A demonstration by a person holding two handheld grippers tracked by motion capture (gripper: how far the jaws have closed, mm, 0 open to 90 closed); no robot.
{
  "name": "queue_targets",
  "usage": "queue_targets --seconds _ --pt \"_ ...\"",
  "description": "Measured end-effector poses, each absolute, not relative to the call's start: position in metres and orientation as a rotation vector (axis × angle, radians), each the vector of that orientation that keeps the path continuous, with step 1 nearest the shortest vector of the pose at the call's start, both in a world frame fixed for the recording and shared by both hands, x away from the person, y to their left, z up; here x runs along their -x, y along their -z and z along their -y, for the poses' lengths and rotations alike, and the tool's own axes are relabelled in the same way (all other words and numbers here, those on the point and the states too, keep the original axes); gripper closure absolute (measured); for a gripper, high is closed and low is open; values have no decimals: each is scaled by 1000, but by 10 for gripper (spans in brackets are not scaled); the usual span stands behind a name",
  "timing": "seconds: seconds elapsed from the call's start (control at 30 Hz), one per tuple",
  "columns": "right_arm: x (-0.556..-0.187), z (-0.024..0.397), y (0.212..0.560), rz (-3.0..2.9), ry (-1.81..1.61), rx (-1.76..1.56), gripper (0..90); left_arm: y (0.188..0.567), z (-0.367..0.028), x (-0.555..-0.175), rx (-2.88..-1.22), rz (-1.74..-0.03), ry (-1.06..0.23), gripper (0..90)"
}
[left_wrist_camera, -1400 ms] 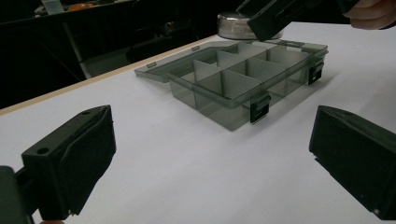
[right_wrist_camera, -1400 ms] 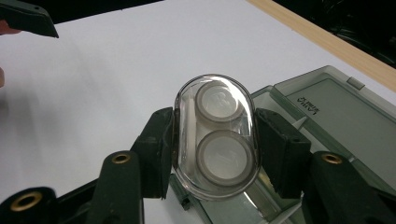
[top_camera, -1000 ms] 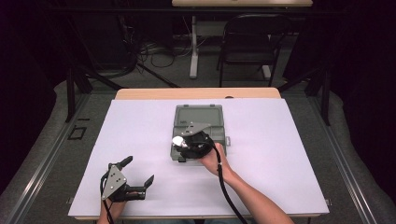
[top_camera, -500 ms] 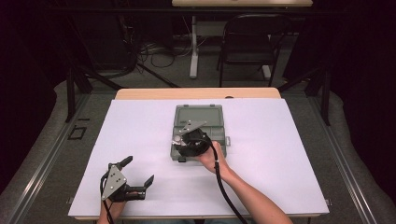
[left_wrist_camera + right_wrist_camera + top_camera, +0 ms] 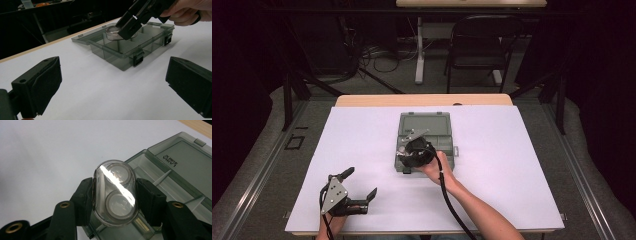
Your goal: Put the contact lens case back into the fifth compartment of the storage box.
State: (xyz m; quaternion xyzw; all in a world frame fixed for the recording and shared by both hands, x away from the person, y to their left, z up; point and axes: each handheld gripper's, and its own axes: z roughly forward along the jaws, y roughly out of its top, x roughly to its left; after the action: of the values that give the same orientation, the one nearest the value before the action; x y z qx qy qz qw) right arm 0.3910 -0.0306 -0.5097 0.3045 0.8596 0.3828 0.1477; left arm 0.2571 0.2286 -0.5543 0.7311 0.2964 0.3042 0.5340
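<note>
Case (image 5: 115, 192): we see a clear oval capsule with two round inserts, clamped between the right gripper's (image 5: 114, 202) jaws.
Position: we place it just above the box (image 5: 443, 125), over a front-left compartment; contact with the box floor we cannot tell.
Box: grey, divided, lid laid flat open behind.
Change: over the last second the right gripper has crept slightly nearer the person; the box has not moved.
Left gripper (image 5: 358, 189): jaws spread wide, nothing between them, parked near the table's (image 5: 512, 150) front-left corner.
Meaning: we judge a slow placing or lifting at the compartment; which one, we cannot tell.
</note>
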Motion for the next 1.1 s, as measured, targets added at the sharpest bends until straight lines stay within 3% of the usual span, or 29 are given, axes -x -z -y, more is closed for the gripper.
queue_targets --seconds 0.5,0.6,0.77,0.8,1.1 --pt "-391 17 512 -2490 -924 -896 484 554 -229 -257 -1739 -707 -724 5" --pt "-390 16 512 -2502 -940 -909 399 554 -229 -256 -1739 -705 -725 5" --pt "-389 19 508 -2515 -988 -901 358 554 -229 -256 -1738 -705 -727 5" --pt "-389 22 506 -2523 -1003 -907 299 554 -229 -257 -1739 -704 -726 5" --pt "-388 35 498 -2554 -1084 -890 144 554 -229 -256 -1741 -706 -725 5"
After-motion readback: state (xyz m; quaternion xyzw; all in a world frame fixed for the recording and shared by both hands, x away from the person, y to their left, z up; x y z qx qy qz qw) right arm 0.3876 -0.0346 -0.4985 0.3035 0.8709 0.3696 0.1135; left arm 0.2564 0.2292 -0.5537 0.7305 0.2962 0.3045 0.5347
